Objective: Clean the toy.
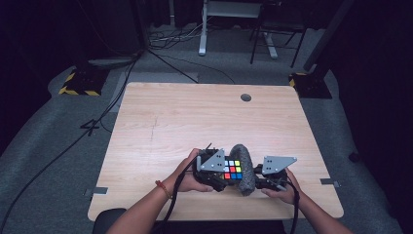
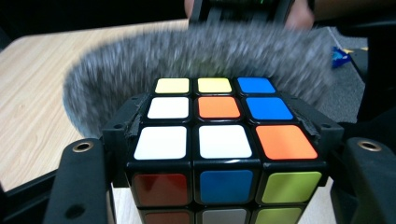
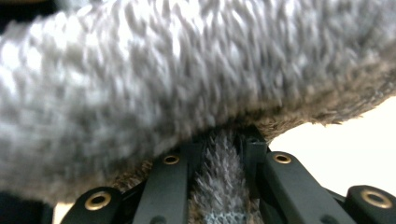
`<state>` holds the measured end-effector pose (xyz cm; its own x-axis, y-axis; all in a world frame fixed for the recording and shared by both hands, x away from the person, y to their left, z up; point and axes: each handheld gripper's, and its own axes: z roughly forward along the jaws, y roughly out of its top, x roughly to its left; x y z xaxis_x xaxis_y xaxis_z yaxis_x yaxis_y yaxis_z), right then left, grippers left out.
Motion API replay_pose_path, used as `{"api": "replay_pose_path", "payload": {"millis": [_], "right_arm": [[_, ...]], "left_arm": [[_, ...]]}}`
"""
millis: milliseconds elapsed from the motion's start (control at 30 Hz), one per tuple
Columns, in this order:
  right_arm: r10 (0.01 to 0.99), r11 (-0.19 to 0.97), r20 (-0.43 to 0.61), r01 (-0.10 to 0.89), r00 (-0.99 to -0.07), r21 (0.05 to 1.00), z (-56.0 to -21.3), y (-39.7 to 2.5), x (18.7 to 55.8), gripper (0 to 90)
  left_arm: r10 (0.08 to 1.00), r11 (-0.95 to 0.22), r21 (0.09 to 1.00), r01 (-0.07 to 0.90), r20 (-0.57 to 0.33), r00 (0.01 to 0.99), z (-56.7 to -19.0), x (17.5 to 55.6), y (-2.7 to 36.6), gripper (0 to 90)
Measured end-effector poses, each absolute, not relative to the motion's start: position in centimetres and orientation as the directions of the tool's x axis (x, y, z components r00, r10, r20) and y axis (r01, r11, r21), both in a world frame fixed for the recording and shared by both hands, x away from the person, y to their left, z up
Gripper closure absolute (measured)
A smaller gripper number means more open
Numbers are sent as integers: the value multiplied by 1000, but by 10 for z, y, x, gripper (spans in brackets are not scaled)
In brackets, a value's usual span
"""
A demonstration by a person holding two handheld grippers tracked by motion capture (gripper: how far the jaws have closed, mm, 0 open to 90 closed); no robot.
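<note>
**A:** Cube (image 1: 233, 169) first — where was it sitting?

**B:** Low in the high view, a little right of centre, near the table's (image 1: 195, 117) front edge. The left gripper (image 1: 210, 168) had it clamped: in the left gripper view the black jaws pressed against both sides of the cube (image 2: 219, 140), white, orange and blue squares on top.

**A:** And the grey furry thing?

**B:** A fluffy grey cloth (image 1: 243, 168), curled just right of the cube and touching it. In the left gripper view it arched across the upper half of the frame behind the cube (image 2: 196, 51). The right gripper (image 1: 272, 178) was closed on its edge; in the right gripper view a pinch of fur sat between the jaws at bottom centre (image 3: 219, 186).

**A:** So which step was that?

**B:** Wiping the cube, I'd judge, with the cloth laid against its far side.

**A:** What did the next move call for?

**B:** Probably dragging the cloth across a face while the left gripper kept the cube steady, without loosening either grip.
</note>
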<state>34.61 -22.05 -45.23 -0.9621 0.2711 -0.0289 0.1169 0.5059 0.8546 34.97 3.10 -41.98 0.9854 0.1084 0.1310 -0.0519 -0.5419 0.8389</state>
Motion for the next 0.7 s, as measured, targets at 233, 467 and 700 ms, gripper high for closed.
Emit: {"api": "replay_pose_path", "payload": {"millis": [233,467,700], "right_arm": [[280,448,-25,107,-960,888,-444,-230,344,774],[229,424,-39,63,-973,904,-439,-218,340,774],[277,450,-63,71,-959,890,-438,-223,342,775]], "left_arm": [[109,-641,764,-76,188,976,-429,349,23,329],[108,-711,699,-80,221,969,-442,348,9,329],[122,-671,741,-41,164,979,-439,355,18,334]]}}
